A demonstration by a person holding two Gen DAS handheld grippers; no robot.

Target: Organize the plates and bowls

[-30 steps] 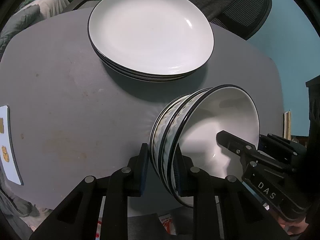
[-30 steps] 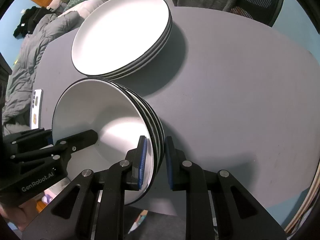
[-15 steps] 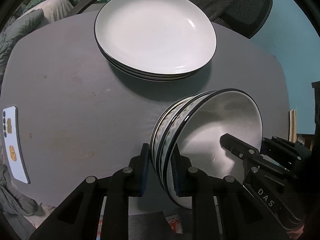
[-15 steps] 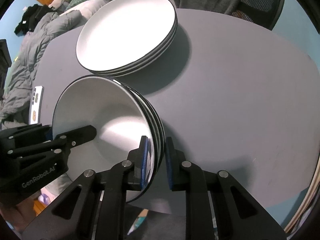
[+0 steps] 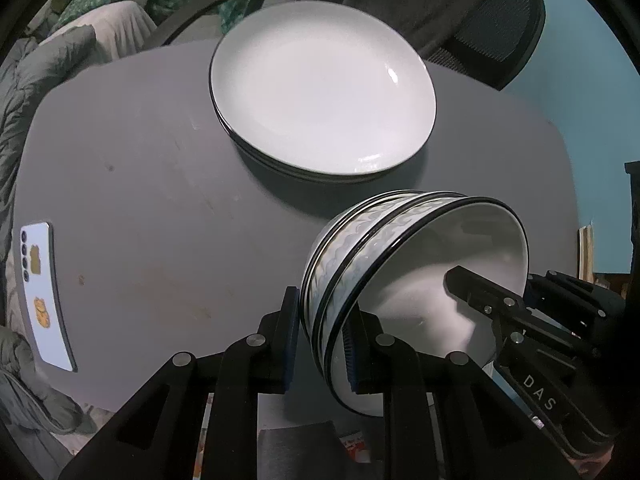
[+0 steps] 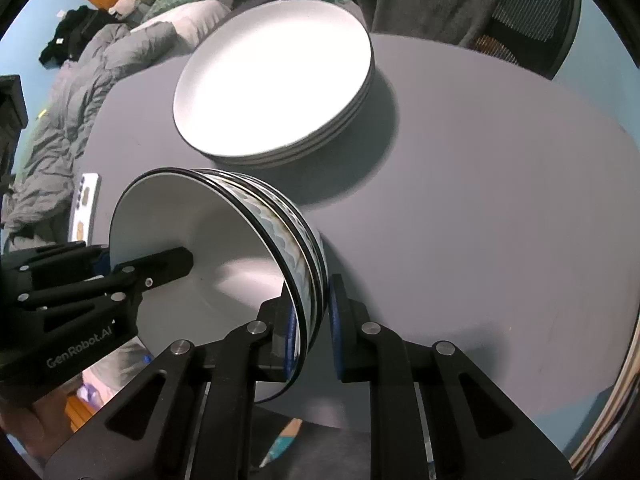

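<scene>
Nearest the left wrist camera: left gripper [image 5: 322, 344] nearly closed, fingers [image 5: 291, 332] pinching one side of the rim of a nested stack of white ceramic bowls with a blue wave band and black edge [image 5: 404, 280], one pad outside, one inside. On the opposite side of the rim: right gripper [image 6: 312, 320], likewise narrowed onto the wall, fingers [image 6: 338, 320] bracketing all the nested rims at once. Two grips on facing sides, presumably to share the weight and stop the stack swinging or the bowls sliding apart. Stack apparently lifted clear of the grey round worktop [image 5: 160, 200], near its front edge, looking tipped in each view though that may be the steep camera angle.

Just beyond the bowls, apart from them: a stack of wide white plates with thin black rims [image 5: 320, 92], flat on the worktop, towards its far side. Likely the destination, or a neighbour for the bowls, plates already gathered.

At the left edge: a white phone with a sticker [image 5: 42, 296] lying flat, well clear of both stacks.

Farthest: a black mesh office chair [image 5: 500, 28] and grey quilted bedding [image 6: 80, 100] behind the worktop.
</scene>
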